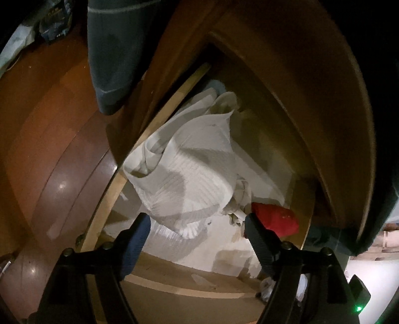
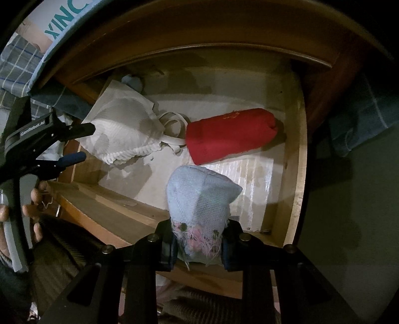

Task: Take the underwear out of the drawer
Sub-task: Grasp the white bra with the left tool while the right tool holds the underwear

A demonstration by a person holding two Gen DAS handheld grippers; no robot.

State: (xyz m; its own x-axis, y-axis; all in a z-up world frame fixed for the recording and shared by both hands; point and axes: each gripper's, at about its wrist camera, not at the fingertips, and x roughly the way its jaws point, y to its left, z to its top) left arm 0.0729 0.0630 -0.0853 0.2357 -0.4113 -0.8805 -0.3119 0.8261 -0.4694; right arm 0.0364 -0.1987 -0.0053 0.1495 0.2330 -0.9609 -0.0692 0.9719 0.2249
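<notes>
Left claw [image 1: 197, 224], jaws spread, should descend squarely over the white ribbed cotton bra [image 1: 189, 174]; right claw [image 2: 199, 245] clenches the pale-blue knit underwear [image 2: 199, 199].

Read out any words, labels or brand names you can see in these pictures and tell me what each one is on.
"XINC", teal letters seen upside down and cut off by the frame edge, on the white box beside the drawer.
White lettering on the left gripper: too small and blurred to read.
Nothing else legible.

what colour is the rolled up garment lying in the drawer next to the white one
Red: the rolled garment beside the white garment shows best in the right wrist view.
</notes>
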